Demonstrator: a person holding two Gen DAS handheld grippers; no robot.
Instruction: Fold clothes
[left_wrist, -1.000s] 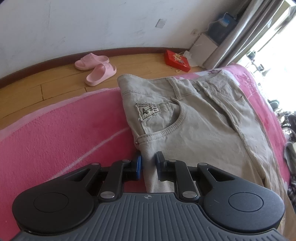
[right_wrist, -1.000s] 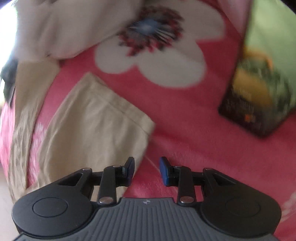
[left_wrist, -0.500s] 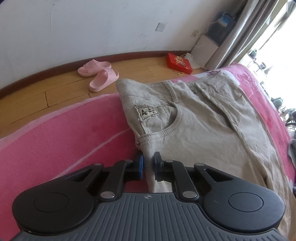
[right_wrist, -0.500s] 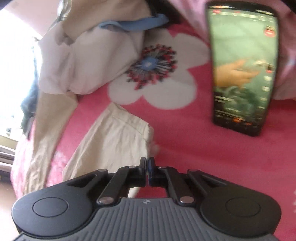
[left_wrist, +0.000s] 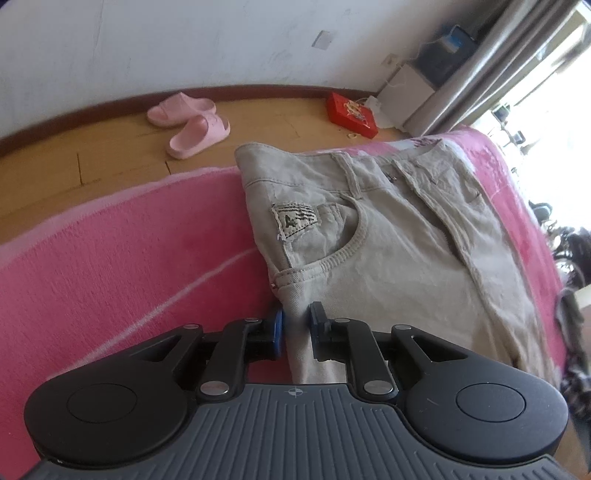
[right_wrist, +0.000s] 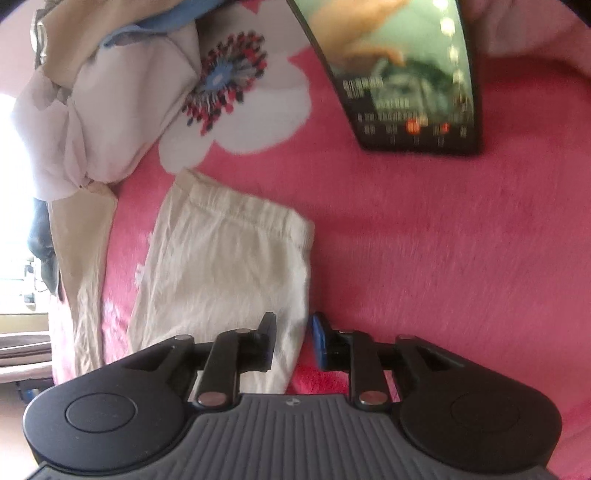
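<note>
Beige trousers (left_wrist: 388, 240) lie flat on a pink blanket (left_wrist: 129, 258), waistband toward the bed's far edge. My left gripper (left_wrist: 295, 328) is open, its fingers astride the trousers' left side seam below the pocket. In the right wrist view, a trouser leg end (right_wrist: 229, 258) with its hem lies on the blanket (right_wrist: 424, 258). My right gripper (right_wrist: 291, 339) is open with the leg's right edge lying between its fingers. The second leg (right_wrist: 81, 240) lies at the left.
A lit phone (right_wrist: 406, 74) rests on the blanket ahead right of the leg hem. A pile of pale clothes (right_wrist: 103, 103) lies at the upper left. Beyond the bed are wooden floor, pink slippers (left_wrist: 192, 125) and a red box (left_wrist: 351, 114).
My right gripper was shut half a second ago and has opened around the leg's edge, moving closer. My left gripper narrowed, then widened again at the side seam.
</note>
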